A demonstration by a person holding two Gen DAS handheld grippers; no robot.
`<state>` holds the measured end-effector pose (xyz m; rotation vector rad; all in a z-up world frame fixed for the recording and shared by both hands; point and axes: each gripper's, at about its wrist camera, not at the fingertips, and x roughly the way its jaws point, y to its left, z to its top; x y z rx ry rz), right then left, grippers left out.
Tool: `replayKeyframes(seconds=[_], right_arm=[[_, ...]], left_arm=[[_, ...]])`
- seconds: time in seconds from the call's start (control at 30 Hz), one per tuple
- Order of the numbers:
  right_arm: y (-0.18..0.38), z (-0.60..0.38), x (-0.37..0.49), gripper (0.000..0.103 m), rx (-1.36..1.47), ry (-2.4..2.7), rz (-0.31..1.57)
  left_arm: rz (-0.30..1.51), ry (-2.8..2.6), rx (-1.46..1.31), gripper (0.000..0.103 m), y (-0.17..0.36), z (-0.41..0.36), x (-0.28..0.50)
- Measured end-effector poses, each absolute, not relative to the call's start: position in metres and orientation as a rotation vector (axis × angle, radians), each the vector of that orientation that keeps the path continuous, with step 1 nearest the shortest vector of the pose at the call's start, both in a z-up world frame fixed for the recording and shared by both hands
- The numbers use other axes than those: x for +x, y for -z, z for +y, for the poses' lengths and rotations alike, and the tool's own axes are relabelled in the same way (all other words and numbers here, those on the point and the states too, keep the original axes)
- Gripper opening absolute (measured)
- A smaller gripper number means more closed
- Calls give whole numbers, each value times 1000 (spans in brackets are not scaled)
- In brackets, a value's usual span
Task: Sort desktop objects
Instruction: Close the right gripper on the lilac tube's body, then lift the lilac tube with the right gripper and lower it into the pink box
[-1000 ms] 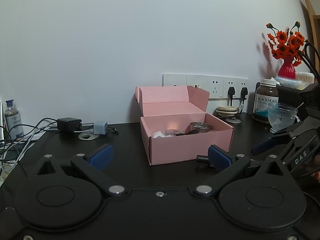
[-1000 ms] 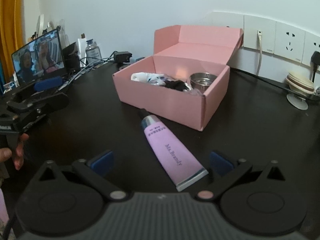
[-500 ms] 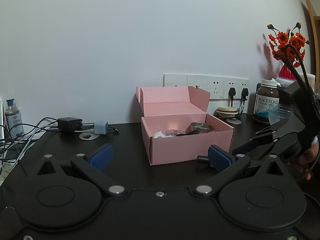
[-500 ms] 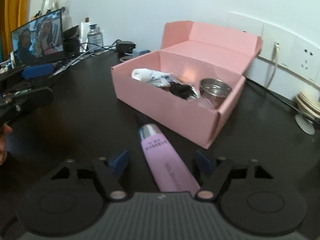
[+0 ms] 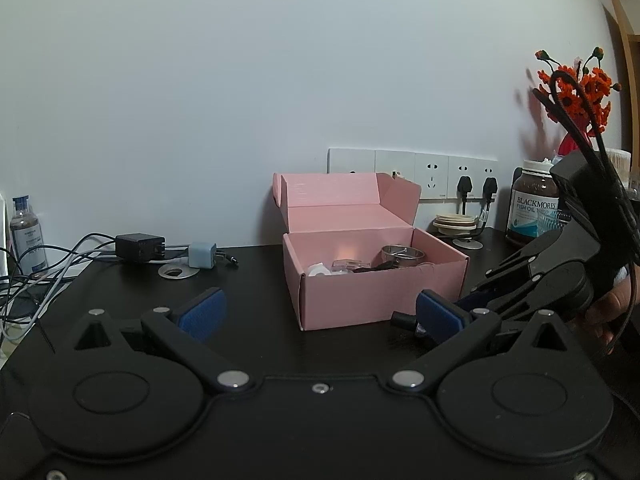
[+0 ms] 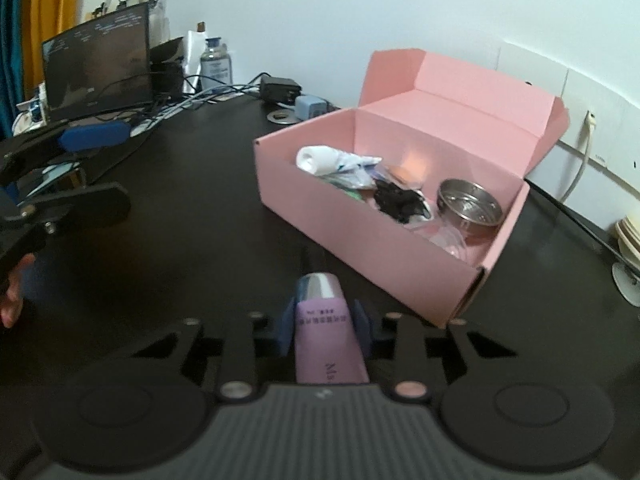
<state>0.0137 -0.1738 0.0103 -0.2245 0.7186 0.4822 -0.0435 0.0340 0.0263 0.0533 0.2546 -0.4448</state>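
Here, left wrist view: the left gripper (image 5: 320,312) hangs low over the dark tabletop (image 5: 256,280) with its jaws spread wide and nothing between them, as half a second ago. One open pink box (image 5: 380,296) stands ahead. To its right the right gripper (image 5: 472,300), which a second ago was raised near the picture's edge, has come down to the tabletop beside the box's near corner. Behind stand one black adapter (image 5: 139,246), one pale blue charger (image 5: 202,255), one clear bottle (image 5: 27,236), one supplement jar (image 5: 534,208) and one red vase of orange flowers (image 5: 576,92).

Right wrist view: the right gripper (image 6: 326,326), whose jaws stood well apart on either side of the single lilac tube (image 6: 328,344) a second ago, has its jaws clenched on the tube's sides; the tube's silver shoulder points toward the box (image 6: 372,240). Whether the tube has left the tabletop cannot be told. The grasp suggests the tube is bound for the box, the one loose item seen outside it. Inside lie one white crumpled tube (image 6: 332,160), one black item (image 6: 400,200) and one steel cup (image 6: 470,202); clear wrapping near the cup is too blurred to count. One monitor (image 6: 96,68) stands at far left.
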Motion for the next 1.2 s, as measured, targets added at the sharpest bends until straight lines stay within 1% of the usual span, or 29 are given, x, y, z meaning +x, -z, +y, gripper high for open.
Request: replayKeyframes(seconds=[0.57,1.2], right_arm=[[-28,-169,-3,31,-193,-536,640],[-72,-168,4,31,-176,-537,491]], left_arm=[[251,446,59,103,-26,33,-44],[247,443,59,103,-26,33,-45]])
